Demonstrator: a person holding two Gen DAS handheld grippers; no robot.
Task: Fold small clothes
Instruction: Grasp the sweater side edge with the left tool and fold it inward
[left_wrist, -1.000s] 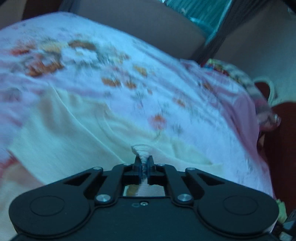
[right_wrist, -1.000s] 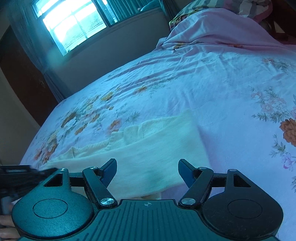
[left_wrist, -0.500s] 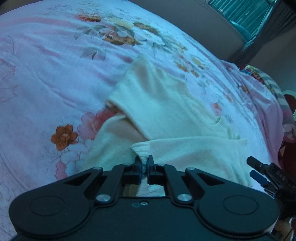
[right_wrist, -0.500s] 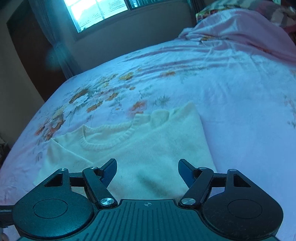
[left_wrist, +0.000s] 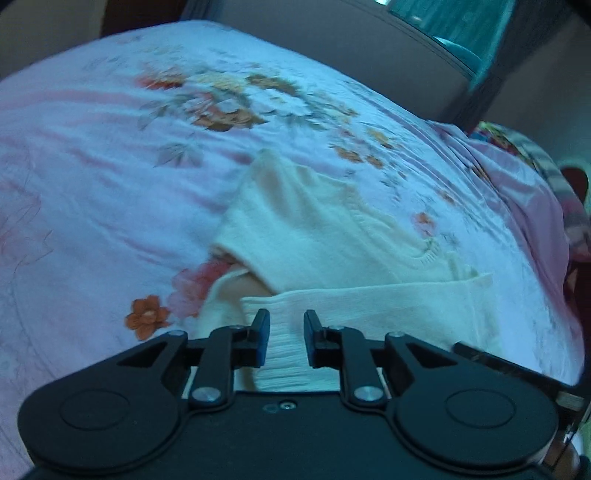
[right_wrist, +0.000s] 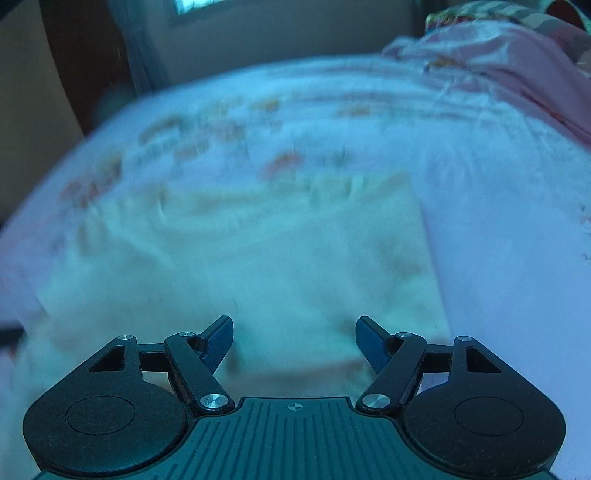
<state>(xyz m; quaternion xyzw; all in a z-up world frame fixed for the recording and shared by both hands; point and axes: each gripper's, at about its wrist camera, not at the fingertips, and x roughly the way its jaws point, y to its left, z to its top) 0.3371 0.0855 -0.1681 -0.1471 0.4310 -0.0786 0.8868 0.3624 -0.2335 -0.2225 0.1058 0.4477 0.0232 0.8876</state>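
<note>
On bedsheet, sweater, right view blurred

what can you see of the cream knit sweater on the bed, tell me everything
The cream knit sweater is small and soft-looking, with a ribbed round neckline and a ribbed hem. It lies on the pink floral bedsheet, partly folded: a ribbed edge is laid across its near part, and one sleeve juts toward the far side. The left gripper is open, its fingers either side of the ribbed edge. The right gripper is open above it; that view is blurred.
</note>
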